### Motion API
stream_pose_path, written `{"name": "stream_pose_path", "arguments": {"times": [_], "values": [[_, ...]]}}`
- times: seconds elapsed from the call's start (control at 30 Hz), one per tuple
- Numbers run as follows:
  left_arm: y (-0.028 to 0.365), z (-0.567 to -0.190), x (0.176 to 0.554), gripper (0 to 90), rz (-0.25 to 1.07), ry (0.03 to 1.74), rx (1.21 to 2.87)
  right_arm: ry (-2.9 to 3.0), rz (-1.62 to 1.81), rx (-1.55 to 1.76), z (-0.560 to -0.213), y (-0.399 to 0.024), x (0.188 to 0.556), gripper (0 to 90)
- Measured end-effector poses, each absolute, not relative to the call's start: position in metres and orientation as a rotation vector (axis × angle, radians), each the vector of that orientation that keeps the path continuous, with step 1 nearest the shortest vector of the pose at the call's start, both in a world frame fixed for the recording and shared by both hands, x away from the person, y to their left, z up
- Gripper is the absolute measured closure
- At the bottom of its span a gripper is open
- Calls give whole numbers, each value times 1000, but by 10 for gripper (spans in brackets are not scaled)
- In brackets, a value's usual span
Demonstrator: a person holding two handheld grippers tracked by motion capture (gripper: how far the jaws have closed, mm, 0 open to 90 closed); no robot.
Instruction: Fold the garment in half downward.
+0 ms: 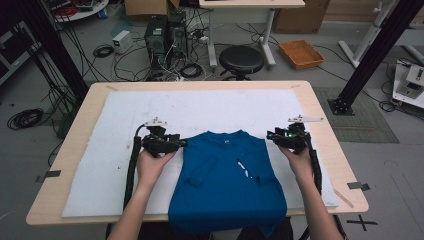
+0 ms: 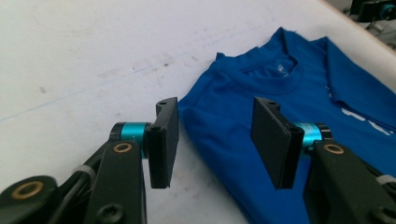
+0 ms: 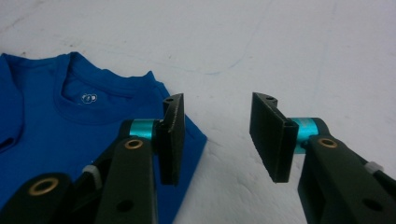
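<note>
White padding [image 1: 125,150] covers the wooden bench [image 1: 80,115]; cables, computer towers [image 1: 165,35] and a black stool [image 1: 241,60] crowd the grey floor behind. Between both grippers' half-wide, empty fingers [image 2: 166,140] lies the blue T-shirt [image 1: 227,175].

blue T-shirt [image 1: 227,175] on white mat [image 1: 110,150], left gripper [image 1: 183,143] and right gripper [image 1: 270,135] at its shoulders

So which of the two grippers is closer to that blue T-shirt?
Left. The left gripper straddles one shoulder edge of the blue T-shirt, jaws open; the right gripper sits just beside the other shoulder.
</note>
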State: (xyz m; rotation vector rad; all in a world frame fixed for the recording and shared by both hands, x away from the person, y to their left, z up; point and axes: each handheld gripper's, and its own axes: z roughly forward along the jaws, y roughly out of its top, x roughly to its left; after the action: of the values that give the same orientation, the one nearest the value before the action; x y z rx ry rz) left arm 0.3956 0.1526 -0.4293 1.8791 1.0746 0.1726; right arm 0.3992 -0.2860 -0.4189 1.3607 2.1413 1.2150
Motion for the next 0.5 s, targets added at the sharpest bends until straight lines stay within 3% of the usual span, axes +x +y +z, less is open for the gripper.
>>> {"name": "stream_pose_path", "arguments": {"times": [0.33,0.43,0.5], "values": [[127,-438,422,599,134,1076,1969,2291,1018,1296,-437,-249,422,661],[125,-443,423,622,129,1089,1993,2316,947,1255,-442,-243,423,837],[125,-444,424,627,130,1094,1996,2316,947,1252,-442,-242,423,856]]}}
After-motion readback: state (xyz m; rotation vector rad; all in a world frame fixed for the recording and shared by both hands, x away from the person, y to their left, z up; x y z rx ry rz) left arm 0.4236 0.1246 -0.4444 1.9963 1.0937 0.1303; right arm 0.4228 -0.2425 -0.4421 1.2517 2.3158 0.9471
